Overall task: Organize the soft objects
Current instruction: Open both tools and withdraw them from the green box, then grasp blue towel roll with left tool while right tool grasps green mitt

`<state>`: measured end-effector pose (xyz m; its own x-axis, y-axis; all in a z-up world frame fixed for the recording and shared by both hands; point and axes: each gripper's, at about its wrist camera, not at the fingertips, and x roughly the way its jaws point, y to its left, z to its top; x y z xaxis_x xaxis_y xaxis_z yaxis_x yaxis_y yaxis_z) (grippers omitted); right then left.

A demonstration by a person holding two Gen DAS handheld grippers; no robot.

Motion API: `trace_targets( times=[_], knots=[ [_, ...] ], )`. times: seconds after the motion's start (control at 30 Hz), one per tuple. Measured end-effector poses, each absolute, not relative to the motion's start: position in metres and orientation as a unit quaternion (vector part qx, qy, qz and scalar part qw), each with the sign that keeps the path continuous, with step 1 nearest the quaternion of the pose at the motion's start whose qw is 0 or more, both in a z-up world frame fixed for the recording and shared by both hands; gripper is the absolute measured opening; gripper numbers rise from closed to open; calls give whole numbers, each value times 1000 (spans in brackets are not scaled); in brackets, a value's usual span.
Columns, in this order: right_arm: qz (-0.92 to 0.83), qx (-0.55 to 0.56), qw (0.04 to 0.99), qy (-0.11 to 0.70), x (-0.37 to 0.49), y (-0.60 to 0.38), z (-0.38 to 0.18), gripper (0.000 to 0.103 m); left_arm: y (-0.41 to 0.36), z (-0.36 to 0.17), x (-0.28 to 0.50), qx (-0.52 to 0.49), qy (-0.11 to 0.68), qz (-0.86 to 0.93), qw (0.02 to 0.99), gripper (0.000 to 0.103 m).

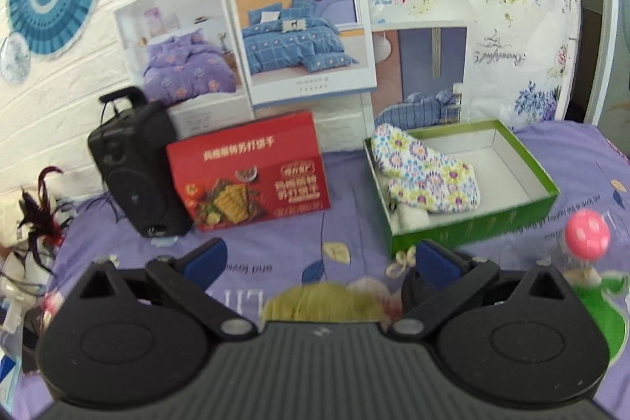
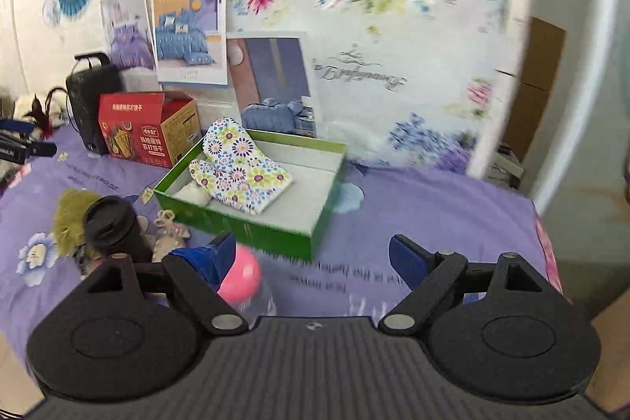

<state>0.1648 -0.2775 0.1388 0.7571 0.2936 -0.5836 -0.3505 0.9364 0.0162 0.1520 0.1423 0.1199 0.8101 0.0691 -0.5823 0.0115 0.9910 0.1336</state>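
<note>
- The left view shows a pink mushroom toy point(image 1: 586, 232) on a green base at the right edge of the bed point(image 1: 275, 247); the right view shows only its pink cap point(image 2: 241, 276), just beside one blue pad point(image 2: 214, 256).
- The right view shows the red box point(image 2: 136, 128) from its corner, with the lid open — the left view shows only its front point(image 1: 252, 176).
- Only the right view shows the other gripper's black body point(image 2: 112, 229) next to a yellow-green fluffy thing point(image 2: 71, 211); in the left view the fluff point(image 1: 323, 302) lies just under the jaws.
- The mitt point(image 1: 425, 170) lies in the green tray point(image 1: 472, 229), in the left half, over a white soft thing point(image 1: 409, 217). Its long axis is diagonal: the fingertip end leans on the far-left wall, the cuff points toward the tray middle point(image 2: 242, 168).
- Left gripper point(image 1: 321, 258): jaws wide apart, holding nothing.
- Right gripper point(image 2: 315, 258): jaws wide apart, holding nothing.
</note>
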Motion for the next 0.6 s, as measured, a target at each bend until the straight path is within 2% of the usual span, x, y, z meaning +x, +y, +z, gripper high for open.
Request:
trace_targets(
  times=[0.27, 0.43, 0.6],
  knots=[
    [142, 2, 939, 312, 69, -284, 63, 72, 142, 51, 84, 43, 346, 27, 937, 102],
    [165, 41, 925, 339, 52, -251, -3, 72, 127, 7, 52, 25, 376, 13, 926, 102],
    [178, 24, 923, 340, 52, -215, -33, 72, 105, -13, 42, -10, 407, -44, 912, 102]
  ],
)
